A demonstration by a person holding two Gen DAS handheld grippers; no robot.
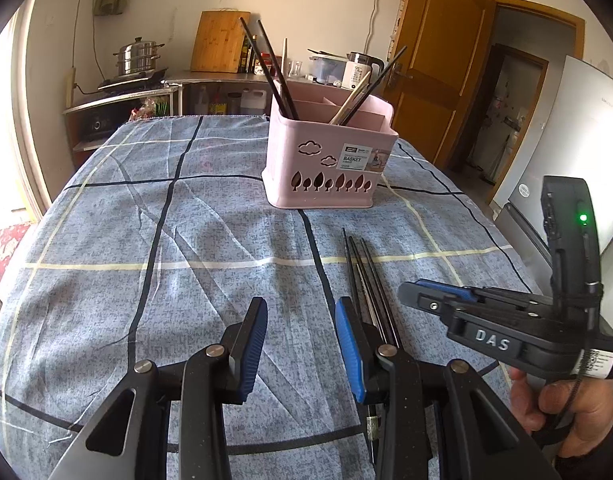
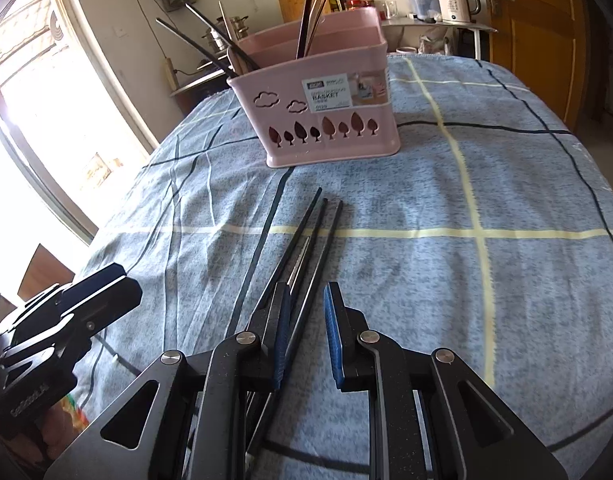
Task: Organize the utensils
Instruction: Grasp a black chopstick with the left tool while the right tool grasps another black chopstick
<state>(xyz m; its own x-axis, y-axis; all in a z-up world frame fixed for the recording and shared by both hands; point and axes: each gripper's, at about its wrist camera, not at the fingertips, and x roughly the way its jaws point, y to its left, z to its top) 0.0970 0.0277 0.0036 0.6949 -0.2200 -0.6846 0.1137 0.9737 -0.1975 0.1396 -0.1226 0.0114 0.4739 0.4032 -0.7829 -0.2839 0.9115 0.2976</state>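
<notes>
On the checked tablecloth (image 2: 446, 272) the loose black chopsticks (image 2: 310, 236) lie before the pink basket (image 2: 326, 120); both grippers gape empty; I'd lower my right gripper (image 2: 306, 340) squarely astride one pair, then squeeze.

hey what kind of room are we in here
Most likely a home kitchen: a steamer pot on a stove, an electric kettle on the counter, and a fridge by the door.

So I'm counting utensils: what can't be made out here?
- Loose chopsticks: near ends hidden under the right hand-held gripper; the left hand-held gripper covers them in the left view.
- Basket: its wall hides the lower parts of the utensils inside, both views.
- Basket label: print too small.
</notes>
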